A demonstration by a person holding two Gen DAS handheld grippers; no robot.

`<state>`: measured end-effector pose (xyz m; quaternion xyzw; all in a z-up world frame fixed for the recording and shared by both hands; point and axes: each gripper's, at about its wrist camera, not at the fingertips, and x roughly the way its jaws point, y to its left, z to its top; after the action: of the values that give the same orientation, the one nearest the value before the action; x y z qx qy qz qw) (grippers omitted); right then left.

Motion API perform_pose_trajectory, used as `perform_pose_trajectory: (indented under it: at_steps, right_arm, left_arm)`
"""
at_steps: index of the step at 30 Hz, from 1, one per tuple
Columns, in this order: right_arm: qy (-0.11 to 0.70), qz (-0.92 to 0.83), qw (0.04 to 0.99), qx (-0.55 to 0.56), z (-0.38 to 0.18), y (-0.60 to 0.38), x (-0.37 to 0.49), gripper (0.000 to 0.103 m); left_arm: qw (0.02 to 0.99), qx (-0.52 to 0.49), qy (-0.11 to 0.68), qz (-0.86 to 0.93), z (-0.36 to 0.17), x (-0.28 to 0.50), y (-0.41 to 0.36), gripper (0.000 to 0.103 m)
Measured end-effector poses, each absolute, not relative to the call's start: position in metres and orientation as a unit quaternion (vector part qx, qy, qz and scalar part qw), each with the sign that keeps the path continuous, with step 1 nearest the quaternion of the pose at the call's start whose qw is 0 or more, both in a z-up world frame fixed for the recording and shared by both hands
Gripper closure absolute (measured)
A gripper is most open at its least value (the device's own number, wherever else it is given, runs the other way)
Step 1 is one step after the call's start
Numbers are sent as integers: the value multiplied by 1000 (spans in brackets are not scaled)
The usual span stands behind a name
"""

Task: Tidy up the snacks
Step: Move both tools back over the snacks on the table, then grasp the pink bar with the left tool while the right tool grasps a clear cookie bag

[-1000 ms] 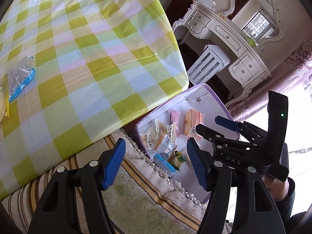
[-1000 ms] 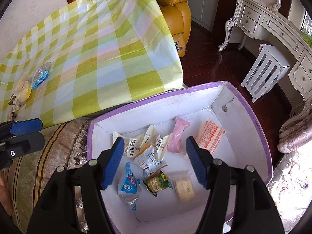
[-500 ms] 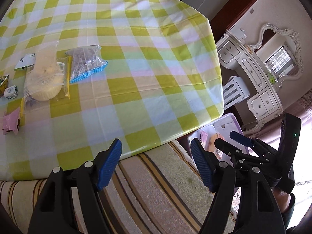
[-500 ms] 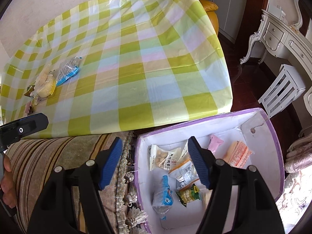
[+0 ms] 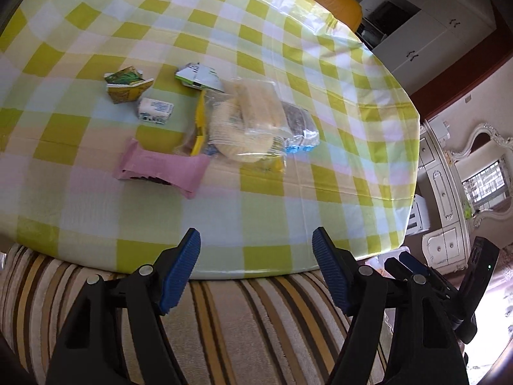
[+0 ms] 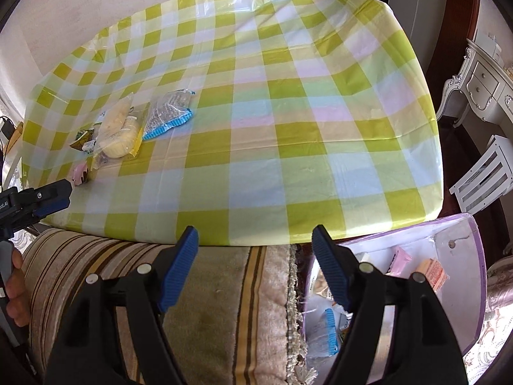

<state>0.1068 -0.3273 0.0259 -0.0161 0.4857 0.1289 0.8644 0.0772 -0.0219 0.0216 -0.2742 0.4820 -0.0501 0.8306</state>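
The left tool has its jaws apart, with nothing between them. The right tool is opening, also empty. Both are above a striped cushion at the near edge of the surface. The left view shows the snacks closely: a pink pack, a clear bag and small packets. Only the right view shows the box beside the cushion, with snacks inside, and a hand at the left edge
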Motion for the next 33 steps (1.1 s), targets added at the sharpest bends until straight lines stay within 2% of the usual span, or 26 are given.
perform_pose_trajectory:
  at_steps: [6, 18, 22, 24, 29, 33]
  right_arm:
    - [484, 151, 862, -26, 28, -303, 113, 29]
    - [483, 186, 855, -30, 28, -266, 125, 29]
    - [482, 195, 854, -29, 28, -256, 130, 29]
    - [482, 198, 853, -28, 28, -251, 133, 29]
    - [477, 205, 855, -27, 30, -235, 141, 29]
    - [471, 207, 857, -23, 33, -219, 151, 28]
  left_arm:
    - [818, -315, 481, -18, 7, 84, 20, 35]
    - [797, -356, 488, -6, -15, 120, 41, 40]
    - [799, -350, 489, -2, -16, 129, 44, 47]
    - [803, -339, 491, 4, -16, 133, 45, 54]
    - [818, -283, 500, 15, -14, 140, 39, 62]
    - [827, -237, 508, 30, -13, 142, 34, 75]
